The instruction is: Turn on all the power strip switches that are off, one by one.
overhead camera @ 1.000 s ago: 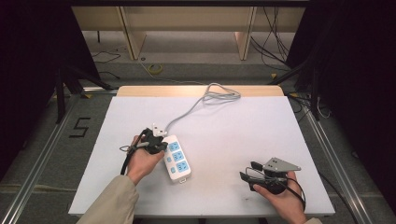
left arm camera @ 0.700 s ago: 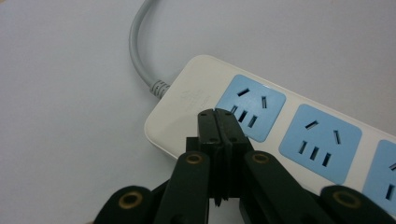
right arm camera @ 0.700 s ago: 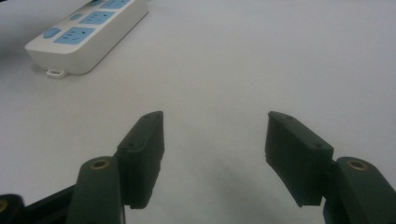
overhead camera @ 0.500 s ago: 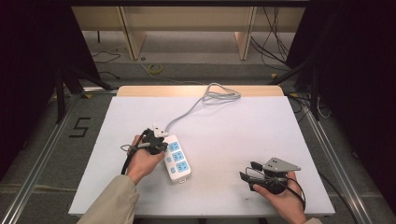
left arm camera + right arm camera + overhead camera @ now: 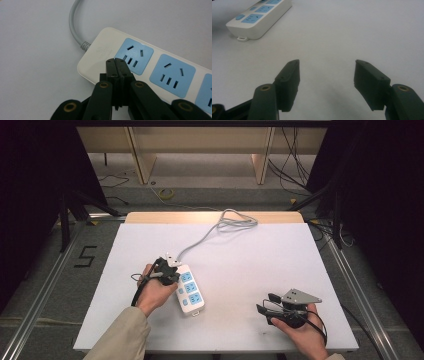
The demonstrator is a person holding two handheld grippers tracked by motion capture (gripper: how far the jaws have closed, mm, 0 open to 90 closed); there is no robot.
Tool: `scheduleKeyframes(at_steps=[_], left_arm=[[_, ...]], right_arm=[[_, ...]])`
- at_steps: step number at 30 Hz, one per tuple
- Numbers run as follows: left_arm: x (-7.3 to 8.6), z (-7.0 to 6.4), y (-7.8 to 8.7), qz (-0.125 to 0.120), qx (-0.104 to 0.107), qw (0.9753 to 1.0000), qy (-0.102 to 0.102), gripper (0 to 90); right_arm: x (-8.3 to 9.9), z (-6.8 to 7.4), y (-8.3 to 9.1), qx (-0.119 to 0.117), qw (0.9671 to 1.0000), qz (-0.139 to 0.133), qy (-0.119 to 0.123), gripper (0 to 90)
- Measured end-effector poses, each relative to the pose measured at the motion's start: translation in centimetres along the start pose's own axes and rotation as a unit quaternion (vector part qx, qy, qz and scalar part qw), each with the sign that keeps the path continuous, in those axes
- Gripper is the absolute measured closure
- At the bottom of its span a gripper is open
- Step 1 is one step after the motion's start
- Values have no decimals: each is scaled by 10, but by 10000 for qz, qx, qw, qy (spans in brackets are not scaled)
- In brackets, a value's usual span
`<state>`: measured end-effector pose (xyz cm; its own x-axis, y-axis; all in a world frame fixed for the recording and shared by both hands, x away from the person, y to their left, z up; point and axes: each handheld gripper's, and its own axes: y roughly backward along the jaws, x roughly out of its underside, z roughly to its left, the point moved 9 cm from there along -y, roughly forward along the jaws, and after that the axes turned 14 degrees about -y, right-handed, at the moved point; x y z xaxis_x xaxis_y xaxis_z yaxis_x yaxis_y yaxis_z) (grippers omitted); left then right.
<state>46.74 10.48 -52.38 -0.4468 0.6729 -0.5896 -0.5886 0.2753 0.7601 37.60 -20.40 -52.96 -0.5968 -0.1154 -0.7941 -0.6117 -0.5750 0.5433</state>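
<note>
A white power strip [image 5: 189,289] with blue sockets lies left of the table's middle, and its grey cable [image 5: 215,231] runs to the far edge. My left gripper [image 5: 170,271] is shut with nothing held, its tips over the cable end of the power strip [image 5: 155,67]. In the left gripper view the closed left gripper [image 5: 116,65] points at the first blue socket [image 5: 135,56]. My right gripper [image 5: 265,303] stands open near the front right, above bare table. The right gripper view has the open right gripper [image 5: 327,72] with the power strip [image 5: 260,17] far off at upper left.
The white table [image 5: 250,265] has a wooden strip along its far edge. Shelving legs and loose cables [image 5: 295,165] stand on the floor beyond it. A metal rail [image 5: 40,285] runs along the left side, by a floor mark reading 5.
</note>
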Motion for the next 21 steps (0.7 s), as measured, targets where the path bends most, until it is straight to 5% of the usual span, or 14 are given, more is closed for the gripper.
scheduleKeyframes(at_steps=[21], left_arm=[[0,0,0,95,-27,10000,-13,899]], right_arm=[[0,0,0,-7,10000,7,-14,385]])
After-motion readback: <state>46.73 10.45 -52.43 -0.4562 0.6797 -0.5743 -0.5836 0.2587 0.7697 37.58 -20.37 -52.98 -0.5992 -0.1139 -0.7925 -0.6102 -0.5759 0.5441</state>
